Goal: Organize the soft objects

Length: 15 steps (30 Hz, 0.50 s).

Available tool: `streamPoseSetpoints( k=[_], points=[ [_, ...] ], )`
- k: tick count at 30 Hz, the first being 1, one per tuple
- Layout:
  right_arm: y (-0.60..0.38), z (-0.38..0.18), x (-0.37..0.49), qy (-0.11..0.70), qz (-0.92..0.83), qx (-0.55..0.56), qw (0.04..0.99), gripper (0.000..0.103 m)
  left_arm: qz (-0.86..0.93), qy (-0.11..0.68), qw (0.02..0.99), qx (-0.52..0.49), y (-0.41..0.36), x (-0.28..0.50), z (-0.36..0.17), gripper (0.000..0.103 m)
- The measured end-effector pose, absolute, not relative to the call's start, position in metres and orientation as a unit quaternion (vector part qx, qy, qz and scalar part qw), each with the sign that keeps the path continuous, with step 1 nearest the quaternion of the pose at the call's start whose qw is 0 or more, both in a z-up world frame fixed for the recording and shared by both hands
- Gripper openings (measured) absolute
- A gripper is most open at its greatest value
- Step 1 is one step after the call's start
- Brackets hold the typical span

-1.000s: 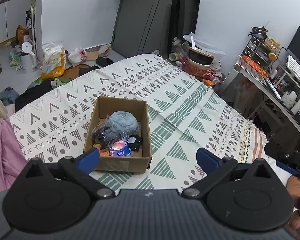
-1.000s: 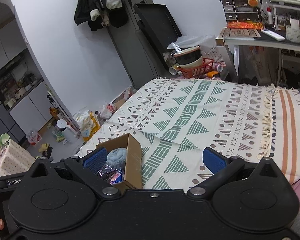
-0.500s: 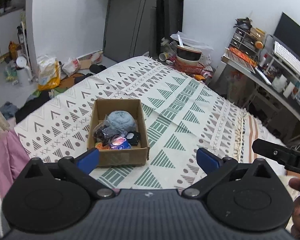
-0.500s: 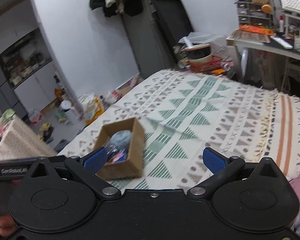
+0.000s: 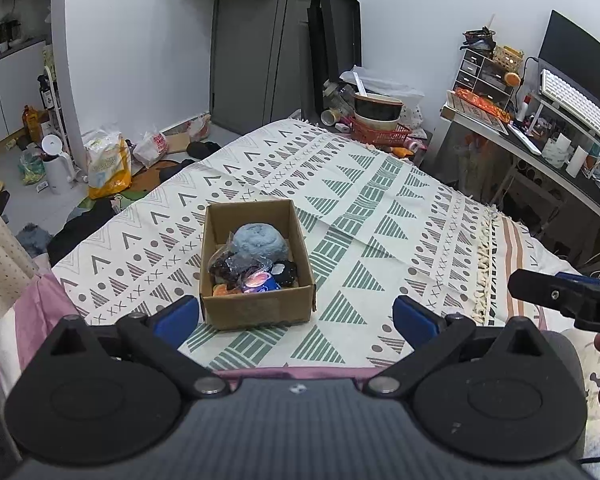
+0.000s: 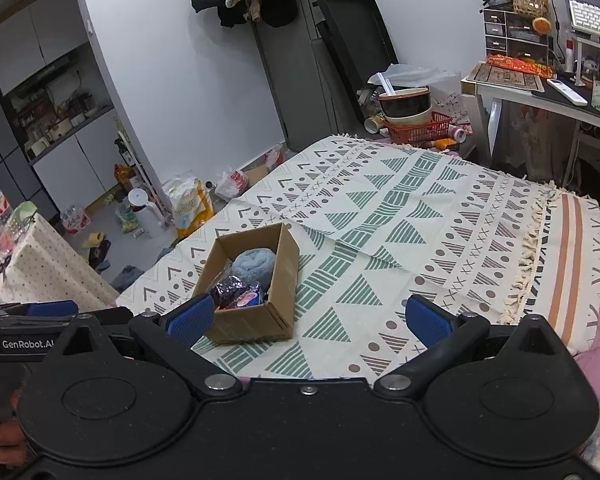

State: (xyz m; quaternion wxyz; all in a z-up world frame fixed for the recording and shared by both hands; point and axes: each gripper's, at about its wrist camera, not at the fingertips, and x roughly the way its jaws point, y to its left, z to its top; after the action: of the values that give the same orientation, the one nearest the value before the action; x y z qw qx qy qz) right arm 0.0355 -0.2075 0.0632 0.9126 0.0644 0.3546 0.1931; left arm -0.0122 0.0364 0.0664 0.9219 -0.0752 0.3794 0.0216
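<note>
While both tools hover above bed, open brown cardboard box (image 5: pixel 256 256) sits on cream blanket with green triangle pattern (image 5: pixel 380 216), near its front edge. Inside box: fluffy pale-blue round soft object (image 5: pixel 259 240) at rear, dark plastic-wrapped item (image 5: pixel 224 266) beside it, small blue-and-pink packet (image 5: pixel 260 282) at front. Left tool (image 5: pixel 296 316) spread wide, blue pads (image 5: pixel 178 314) empty, box just ahead of left pad. Right tool (image 6: pixel 308 318) likewise spread, holding nothing. Cluttered desk (image 5: pixel 548 148) with white keyboard (image 5: pixel 576 104) at right.
</note>
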Motion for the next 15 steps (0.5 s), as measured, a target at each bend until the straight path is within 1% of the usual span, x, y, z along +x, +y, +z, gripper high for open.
streamPoseSetpoints(
  k=[15],
  points=[
    [-0.210,0.063,0.024,0.350,0.183,0.061,0.917,0.103,0.019,0.381,0.922,-0.069,0.034,-0.023,0.069,0.102]
  ],
)
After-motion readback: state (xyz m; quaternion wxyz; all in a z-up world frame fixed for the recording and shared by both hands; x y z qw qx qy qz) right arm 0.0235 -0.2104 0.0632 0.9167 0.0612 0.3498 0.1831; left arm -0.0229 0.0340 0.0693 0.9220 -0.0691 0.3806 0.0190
